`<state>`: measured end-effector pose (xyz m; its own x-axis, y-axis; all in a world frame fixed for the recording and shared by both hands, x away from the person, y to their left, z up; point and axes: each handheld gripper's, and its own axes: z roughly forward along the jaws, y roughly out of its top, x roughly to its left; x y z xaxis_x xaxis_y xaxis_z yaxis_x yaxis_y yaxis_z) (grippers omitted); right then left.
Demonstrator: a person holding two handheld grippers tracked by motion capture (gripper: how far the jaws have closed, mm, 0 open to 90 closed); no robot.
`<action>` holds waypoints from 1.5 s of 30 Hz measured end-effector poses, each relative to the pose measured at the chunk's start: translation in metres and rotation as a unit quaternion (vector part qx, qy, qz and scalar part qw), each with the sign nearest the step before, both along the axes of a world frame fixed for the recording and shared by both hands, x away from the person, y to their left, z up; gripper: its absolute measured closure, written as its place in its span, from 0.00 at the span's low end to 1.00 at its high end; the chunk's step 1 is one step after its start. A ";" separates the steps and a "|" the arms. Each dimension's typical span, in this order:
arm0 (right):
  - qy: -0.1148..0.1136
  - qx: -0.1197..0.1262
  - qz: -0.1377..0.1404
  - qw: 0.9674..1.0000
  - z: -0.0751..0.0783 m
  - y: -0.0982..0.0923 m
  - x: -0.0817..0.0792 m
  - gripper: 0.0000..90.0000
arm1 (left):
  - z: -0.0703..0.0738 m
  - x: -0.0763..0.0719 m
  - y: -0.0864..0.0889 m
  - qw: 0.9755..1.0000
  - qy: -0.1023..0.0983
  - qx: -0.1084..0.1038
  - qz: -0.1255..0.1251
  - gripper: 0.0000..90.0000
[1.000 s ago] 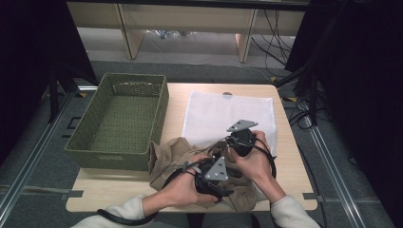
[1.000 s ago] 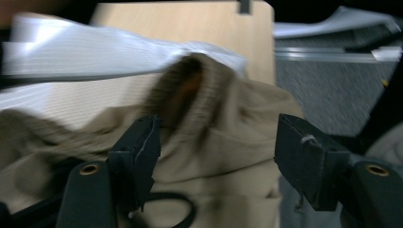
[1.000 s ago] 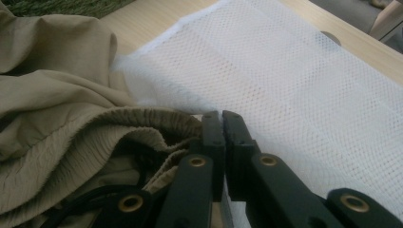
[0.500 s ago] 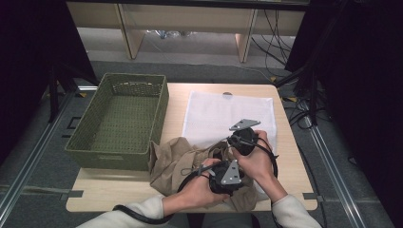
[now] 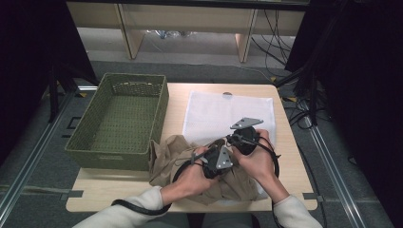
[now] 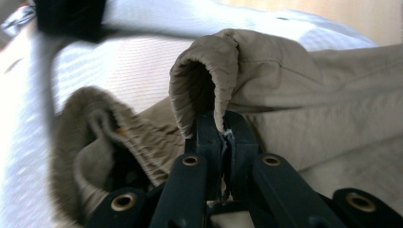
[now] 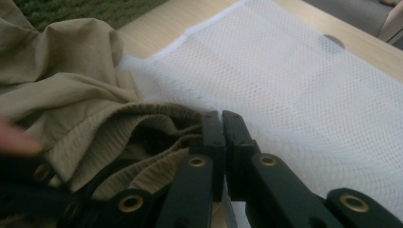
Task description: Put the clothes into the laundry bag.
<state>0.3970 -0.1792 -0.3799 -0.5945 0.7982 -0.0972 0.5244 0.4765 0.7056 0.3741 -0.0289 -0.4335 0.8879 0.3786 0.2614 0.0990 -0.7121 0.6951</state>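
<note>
The table is viewed from above, facing forward and down; crumpled beige fabric garment (image 5: 183,159) (image 6: 304,85) (image 7: 62,104) is framed closely by both gripper views.

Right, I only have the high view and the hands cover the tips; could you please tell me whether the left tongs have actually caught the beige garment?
Observer: Yes. In the left gripper view the left tongs have just been closing and now pinch a rolled fold of the beige garment between the jaws.
Operator: Thank you. And what are the right tongs on?
Observer: In the right gripper view the right tongs are shut at the hemmed edge of the white mesh bag, apparently with that edge between them.
</note>
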 end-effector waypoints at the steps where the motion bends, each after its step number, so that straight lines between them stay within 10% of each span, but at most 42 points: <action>1: -0.012 -0.001 0.010 1.000 0.002 -0.001 0.001 1.00 | 0.002 0.003 0.003 1.000 -0.003 -0.008 0.023 0.96; 13: -0.011 0.015 0.004 1.000 0.010 0.000 -0.005 1.00 | -0.019 0.028 0.006 0.996 0.023 -0.021 0.084 0.94; 18: -0.003 0.006 0.008 1.000 -0.001 0.005 -0.005 1.00 | -0.022 0.033 0.005 0.999 0.027 -0.025 0.039 0.79; 21: 0.006 0.009 0.014 1.000 -0.002 0.005 -0.005 1.00 | -0.019 0.028 0.011 0.999 0.031 -0.043 0.011 0.66; 28: -0.001 0.003 0.012 1.000 -0.003 0.004 -0.004 1.00 | 0.018 0.013 0.051 0.991 0.029 -0.119 0.044 0.53; 32: 0.000 0.002 0.012 1.000 -0.003 0.006 -0.004 1.00 | 0.027 0.013 0.072 0.992 -0.003 -0.091 0.087 0.45; 40: 0.000 0.002 0.011 1.000 -0.003 0.007 -0.004 1.00 | -0.001 0.028 0.082 0.988 0.071 -0.070 0.117 0.41; 45: 0.007 0.006 0.009 1.000 -0.003 0.007 -0.004 1.00 | -0.011 0.037 0.076 0.991 0.060 -0.032 0.119 0.42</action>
<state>0.3926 -0.1721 -0.3833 -0.6107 0.7879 -0.0796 0.5250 0.4781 0.7041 0.4110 0.0470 -0.4447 0.7945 0.5938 0.1272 0.3442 -0.6129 0.7113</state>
